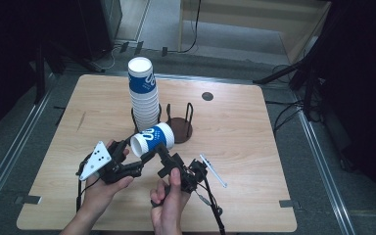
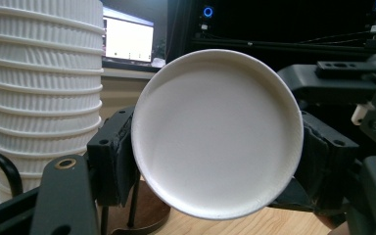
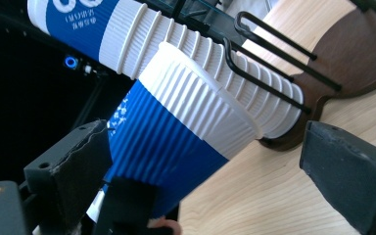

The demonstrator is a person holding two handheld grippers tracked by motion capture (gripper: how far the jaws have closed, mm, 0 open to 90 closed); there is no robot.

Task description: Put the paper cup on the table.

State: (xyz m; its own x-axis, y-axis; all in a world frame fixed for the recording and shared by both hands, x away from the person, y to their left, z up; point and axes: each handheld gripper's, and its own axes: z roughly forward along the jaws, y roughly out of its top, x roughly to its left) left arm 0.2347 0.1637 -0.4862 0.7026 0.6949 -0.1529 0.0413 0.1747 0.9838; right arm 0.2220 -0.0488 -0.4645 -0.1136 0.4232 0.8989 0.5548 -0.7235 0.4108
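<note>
On the wooden counter a tall stack of cups stands in a black wire rack. In front of it a single blue-and-white cup is held on its side above the counter. The left gripper has its jaws clamped on the cup's base end, while the right gripper sits with jaws parted on either side of the cup, not pressing it

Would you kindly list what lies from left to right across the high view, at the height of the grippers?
Left gripper → sideways blue-and-white ribbed paper cup → right gripper → white pen on the wooden table.
</note>
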